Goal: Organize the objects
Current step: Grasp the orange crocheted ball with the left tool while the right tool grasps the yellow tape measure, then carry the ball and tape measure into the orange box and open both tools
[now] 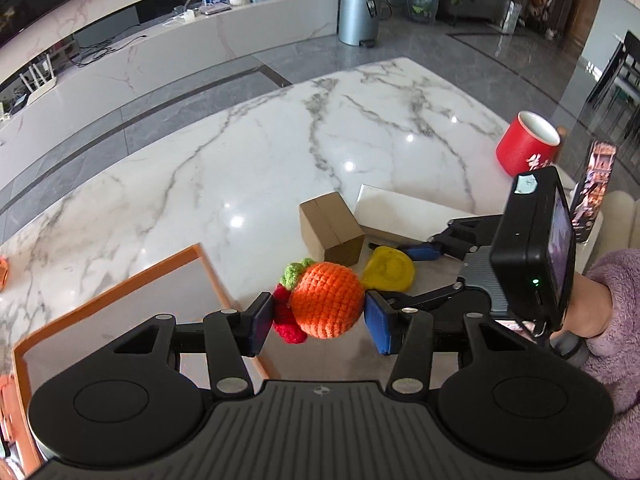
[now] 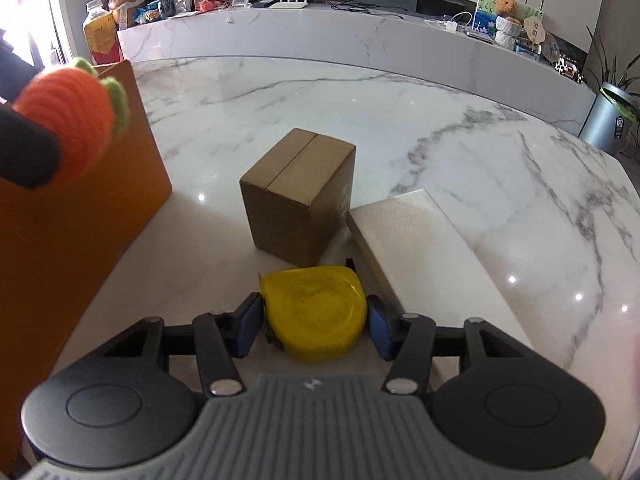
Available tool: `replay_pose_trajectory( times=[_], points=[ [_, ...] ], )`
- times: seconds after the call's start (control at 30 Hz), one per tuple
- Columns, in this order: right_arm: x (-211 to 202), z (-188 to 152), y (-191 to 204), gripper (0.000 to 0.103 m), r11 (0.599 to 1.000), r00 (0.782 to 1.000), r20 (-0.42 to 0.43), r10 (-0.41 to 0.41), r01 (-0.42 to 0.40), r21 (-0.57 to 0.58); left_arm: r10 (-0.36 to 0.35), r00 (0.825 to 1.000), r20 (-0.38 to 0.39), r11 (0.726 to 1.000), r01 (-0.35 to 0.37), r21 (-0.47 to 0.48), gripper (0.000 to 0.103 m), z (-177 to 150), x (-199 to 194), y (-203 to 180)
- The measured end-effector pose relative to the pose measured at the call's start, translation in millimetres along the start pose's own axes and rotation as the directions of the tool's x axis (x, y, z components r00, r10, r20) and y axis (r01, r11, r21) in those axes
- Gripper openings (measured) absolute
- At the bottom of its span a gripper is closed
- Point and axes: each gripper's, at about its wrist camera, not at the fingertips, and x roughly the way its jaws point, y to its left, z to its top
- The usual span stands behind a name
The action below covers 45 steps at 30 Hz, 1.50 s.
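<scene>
My left gripper (image 1: 319,320) is shut on an orange crocheted fruit (image 1: 326,300) with green leaves, held above the table beside the orange box (image 1: 116,292). A red crocheted strawberry (image 1: 286,320) shows just behind and below the fruit. My right gripper (image 2: 316,322) has its jaws against both sides of a yellow tape measure (image 2: 316,312) that lies on the marble table; the tape measure also shows in the left wrist view (image 1: 390,270). The orange fruit appears at the upper left of the right wrist view (image 2: 66,120).
A brown cardboard box (image 2: 300,196) stands just beyond the tape measure, with a flat white box (image 2: 416,236) to its right. The orange box wall (image 2: 80,216) is at the left. A red cup (image 1: 526,142) stands at the table's right edge (image 1: 492,112).
</scene>
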Motion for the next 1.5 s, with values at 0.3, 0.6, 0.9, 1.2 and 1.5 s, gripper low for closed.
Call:
replay_pose_trajectory(
  times=[0.3,0.6,0.9,1.2,1.5],
  points=[
    [-87,3,12,0.057,0.997,0.993,0.085,0.080,-0.080,-0.008,0.059,0.997,0.051,0.997,-0.057,-0.052,0.058,-29,-64,30],
    [-160,44,93,0.057,0.938,0.939,0.175,0.296,-0.252,-0.238,0.099,0.993,0.058,0.993,-0.094,-0.073,0.058,-71,-96,61],
    [-95,74,197,0.057,0.811,0.949,-0.062,0.310,-0.298,-0.503,0.078,0.992,0.099,0.991,-0.067,-0.113,0.058,-101,-98,105],
    [-5,83,246,0.057,0.655,0.920,-0.320,0.227,-0.387,-0.648,0.027,0.998,0.063,0.998,-0.023,-0.059,0.058,-114,-69,138],
    [33,87,263,0.057,0.569,0.878,-0.436,0.199,-0.465,-0.678,-0.001,0.997,0.082,0.998,0.007,-0.070,0.058,-120,-57,154]
  ],
)
